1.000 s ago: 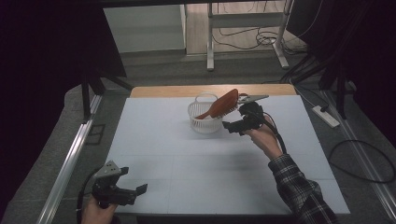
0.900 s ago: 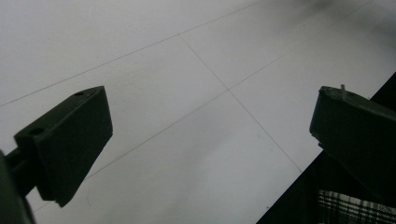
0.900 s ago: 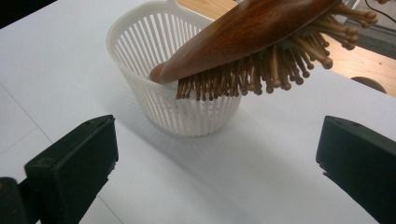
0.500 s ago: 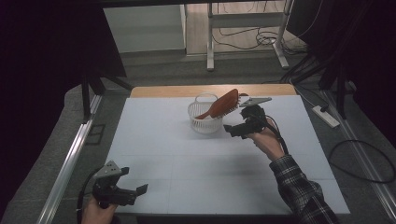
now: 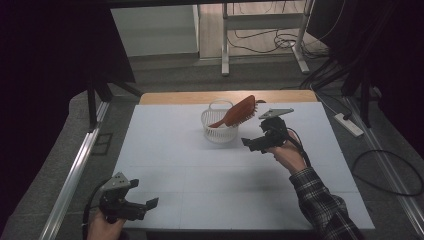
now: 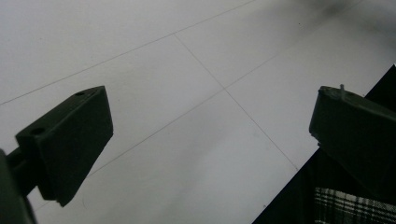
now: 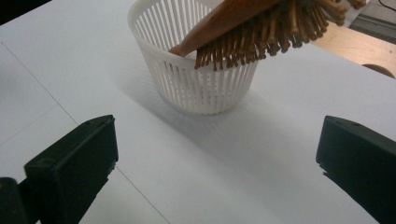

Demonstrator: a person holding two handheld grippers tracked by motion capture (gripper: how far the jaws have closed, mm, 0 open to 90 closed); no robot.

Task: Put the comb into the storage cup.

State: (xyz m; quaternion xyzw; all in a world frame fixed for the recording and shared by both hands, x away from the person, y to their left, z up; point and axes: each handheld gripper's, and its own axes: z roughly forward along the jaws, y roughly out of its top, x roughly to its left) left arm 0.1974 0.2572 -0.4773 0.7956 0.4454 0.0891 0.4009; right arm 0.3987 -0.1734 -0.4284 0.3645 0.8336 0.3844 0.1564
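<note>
Both tongs stand with jaws wide apart and nothing between them. Right gripper hangs just right and near of the basket, low over the table, aimed at the basket's wall. Left gripper sits idle at the near left corner, well apart from the work.

Brush leans in the basket, handle end down inside, bristled head jutting up and out over the far right rim; in the right gripper view its bristles hang past the rim.

Judged by look, the brush is wooden, stiff and light, with a smooth back that may slip between hard pads; bristles would give and offer poor purchase. Best hold seems the neck or the head's edges, jaws across the width. Basket is thin slatted plastic, light, and likely to tip or drag along if the brush catches
</note>
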